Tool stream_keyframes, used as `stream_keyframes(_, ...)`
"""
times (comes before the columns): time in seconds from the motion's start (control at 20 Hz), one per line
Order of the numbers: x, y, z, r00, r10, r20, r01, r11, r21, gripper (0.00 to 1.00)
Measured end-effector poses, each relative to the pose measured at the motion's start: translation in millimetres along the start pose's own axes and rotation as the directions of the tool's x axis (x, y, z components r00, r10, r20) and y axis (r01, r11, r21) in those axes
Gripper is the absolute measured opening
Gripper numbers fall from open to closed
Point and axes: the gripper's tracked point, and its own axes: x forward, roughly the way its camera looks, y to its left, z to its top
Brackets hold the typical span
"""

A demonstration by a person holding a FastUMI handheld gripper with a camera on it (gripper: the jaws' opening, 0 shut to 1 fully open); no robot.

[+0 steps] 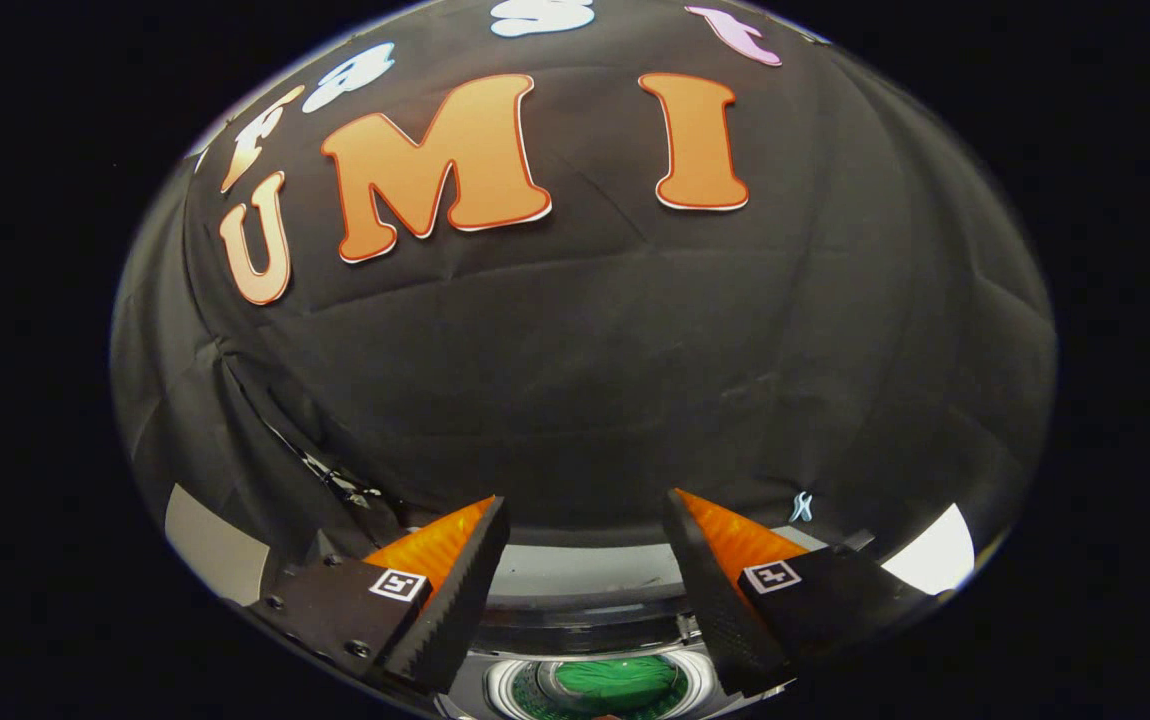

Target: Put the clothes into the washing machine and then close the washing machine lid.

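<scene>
Below, washing machine (585,640) opening faces up between open tool (585,520) fingers.

Gripper (585,520): fingers spread wide apart, nothing held between them. Washing machine (585,600): at the bottom centre of the frame, between and below the fingers; lid open, round drum opening exposed. Green clothes (615,682): lying inside the drum. Black cloth wall (595,380): directly beyond the fingertips, covering the centre and upper frame, creased at lower left.
</scene>
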Motion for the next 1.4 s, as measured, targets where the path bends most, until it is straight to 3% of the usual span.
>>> stream_keyframes(0.1,8,0,-23,0.997,-0.019,-0.071,0.017,1.0,-0.017,0.99)
stream_keyframes(0.2,1,-6,-25,0.997,-0.037,-0.068,0.029,0.993,-0.118,0.99)
stream_keyframes(0.5,-3,-4,-32,0.997,-0.044,-0.06,0.038,0.995,-0.094,0.98)
stream_keyframes(1.4,-79,-12,-93,0.997,-0.08,-0.021,0.078,0.993,-0.09,0.99)
